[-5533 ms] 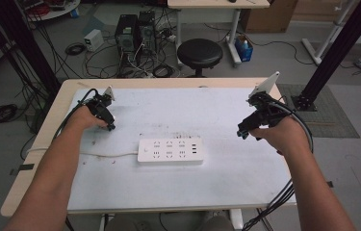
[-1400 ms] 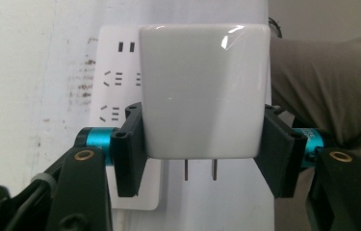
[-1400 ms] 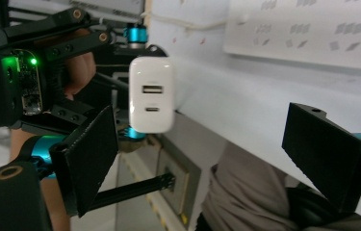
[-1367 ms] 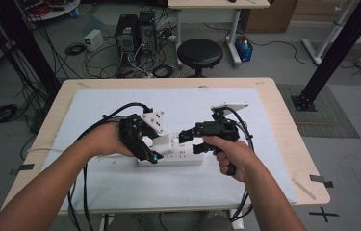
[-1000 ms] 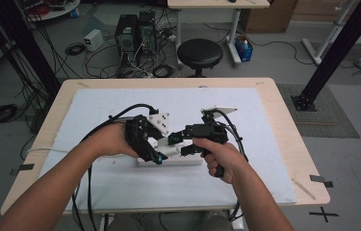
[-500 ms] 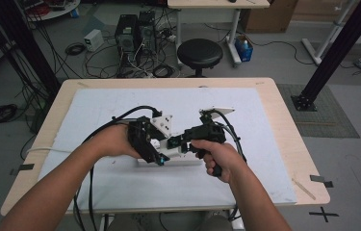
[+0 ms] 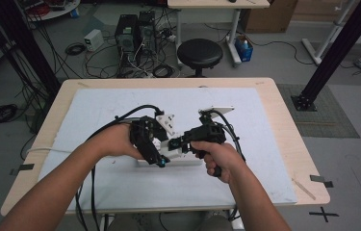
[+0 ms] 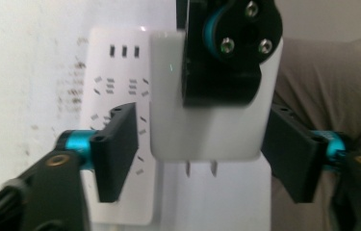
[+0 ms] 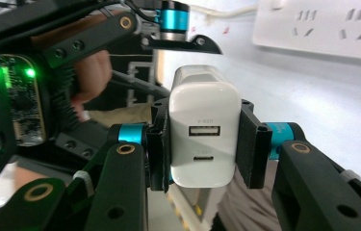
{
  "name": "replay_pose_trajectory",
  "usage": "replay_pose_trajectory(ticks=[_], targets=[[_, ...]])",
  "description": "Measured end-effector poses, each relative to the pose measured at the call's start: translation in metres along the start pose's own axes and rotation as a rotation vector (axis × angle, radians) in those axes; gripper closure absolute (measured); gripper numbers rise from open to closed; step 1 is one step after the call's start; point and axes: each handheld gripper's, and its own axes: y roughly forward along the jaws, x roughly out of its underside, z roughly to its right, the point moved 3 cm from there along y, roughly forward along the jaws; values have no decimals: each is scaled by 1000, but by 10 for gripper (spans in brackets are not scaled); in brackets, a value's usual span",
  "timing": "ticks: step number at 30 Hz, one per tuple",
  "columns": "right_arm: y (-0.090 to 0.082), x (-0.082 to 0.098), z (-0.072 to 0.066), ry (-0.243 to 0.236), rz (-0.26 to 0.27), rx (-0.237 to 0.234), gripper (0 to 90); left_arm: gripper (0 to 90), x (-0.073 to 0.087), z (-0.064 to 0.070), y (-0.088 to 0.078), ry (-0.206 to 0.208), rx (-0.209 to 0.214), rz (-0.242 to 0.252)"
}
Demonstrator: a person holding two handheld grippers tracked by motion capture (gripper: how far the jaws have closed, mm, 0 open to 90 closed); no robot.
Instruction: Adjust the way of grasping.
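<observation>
Two hand-held grippers meet over the power strip [image 7: 168, 156]: the right hand-held gripper [image 9: 206, 139] clamps a white charger [image 9: 206, 127], while the left hand-held gripper [image 8: 202, 144] gapes wide around it.

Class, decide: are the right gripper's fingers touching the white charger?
Touching. In the right gripper view, both fingers press flat against the charger's sides, no gap visible.

This looks like a robotics lab or workshop. Beyond the wooden table [image 7: 284, 120], computer towers [image 7: 135, 31] stand on the grey floor amid tangled cables [image 7: 96, 53], beside a black stool [image 7: 199, 53] and black aluminium frame posts [image 7: 341, 43].
</observation>
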Motion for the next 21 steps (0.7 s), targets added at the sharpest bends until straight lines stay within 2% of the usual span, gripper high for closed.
replay_pose_trajectory(ticks=[1, 2, 3, 4, 5, 6, 7, 8, 9, 10, 11, 12, 13, 14, 15, 16, 17, 18, 20, 21], targets=[[-4, -1, -1, -9, 7, 40, 620, 250, 3, -2, -1, -26, 3, -42], [-4, -1, -1, -9, 7, 40, 620, 250, 3, -2, -1, -26, 3, -42], [-8, -2, -1, -25, 16, 104, 619, 250, 7, -3, -3, -50, 12, -79], [-8, -2, -1, -25, 16, 104, 619, 250, 7, -3, -3, -50, 12, -79], [-12, -3, -2, -30, 10, 167, 620, 249, 10, -4, -5, -70, 10, -107], [-12, -3, -2, -30, 10, 167, 620, 245, 12, -4, -6, -80, 12, -118], [-14, -4, -2, -40, -2, 239, 620, 244, 15, -5, -9, -87, 9, -144], [-15, -4, -1, -47, -5, 279, 619, 244, 18, -5, -10, -97, 5, -160], [-16, -5, -1, -57, -12, 328, 620, 244, 23, -6, -12, -114, 10, -207], [-16, -5, -1, -57, -12, 328, 620, 244, 23, -6, -12, -114, 10, -207], [-17, -5, -1, -54, -19, 370, 620, 244, 27, -6, -14, -120, 12, -245], [-17, -5, -1, -54, -19, 370, 620, 244, 27, -6, -14, -120, 12, -245], [-18, -6, 1, -60, -28, 442, 619, 244, 32, -7, -16, -144, 25, -282], [-18, -6, 1, -60, -28, 442, 619, 244, 32, -7, -16, -144, 25, -282], [-24, -7, 4, -58, -33, 571, 619, 244, 38, -7, -18, -155, 41, -317], [-24, -7, 4, -58, -33, 571, 619, 244, 41, -8, -19, -163, 37, -334], [-26, -8, 4, -69, -34, 609, 619, 244, 44, -8, -19, -173, 35, -340], [-27, -8, 4, -57, -35, 634, 619, 243, 48, -9, -21, -183, 32, -361], [-35, -9, 6, -77, -59, 742, 619, 244, 52, -11, -24, -189, 18, -381], [-35, -9, 6, -77, -59, 742, 619, 244, 55, -12, -25, -200, 15, -387]])
